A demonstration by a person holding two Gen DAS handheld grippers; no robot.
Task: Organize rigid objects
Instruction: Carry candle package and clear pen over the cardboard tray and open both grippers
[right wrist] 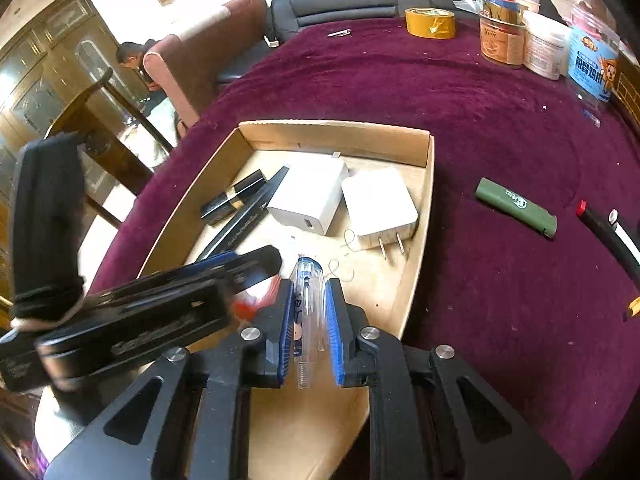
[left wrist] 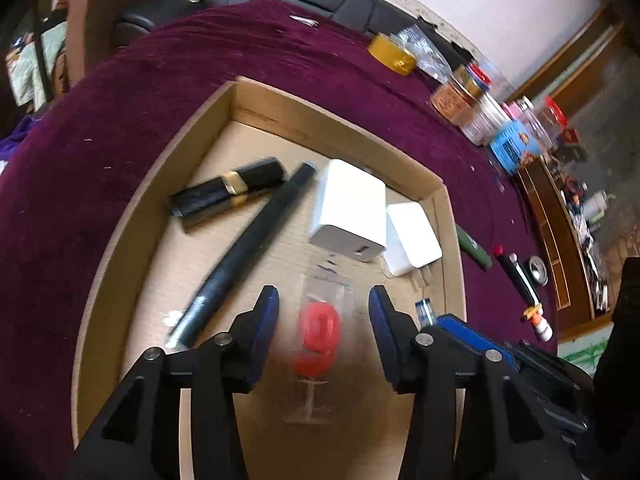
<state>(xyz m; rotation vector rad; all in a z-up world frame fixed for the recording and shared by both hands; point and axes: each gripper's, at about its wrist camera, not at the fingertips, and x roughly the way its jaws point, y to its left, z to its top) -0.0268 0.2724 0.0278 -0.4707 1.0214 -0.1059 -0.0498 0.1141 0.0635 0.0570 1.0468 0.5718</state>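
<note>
My left gripper (left wrist: 324, 294) is open over a shallow cardboard box (left wrist: 192, 120). A red "9" candle in a clear packet (left wrist: 318, 338) shows blurred between its fingers, clear of both pads. The box holds a black lipstick with a gold band (left wrist: 228, 192), a long black pen (left wrist: 248, 244) and two white chargers (left wrist: 348, 208) (left wrist: 414, 236). My right gripper (right wrist: 309, 286) is shut on a clear pen (right wrist: 306, 300) above the box's near right part (right wrist: 416, 264). The left gripper's body fills the lower left of the right wrist view.
On the purple cloth right of the box lie a green lighter (right wrist: 516, 208) and a black marker with a red tip (right wrist: 608, 228). A yellow tape roll (right wrist: 430, 22) and several jars (right wrist: 504, 40) stand at the far edge. A person sits beyond the table at the left.
</note>
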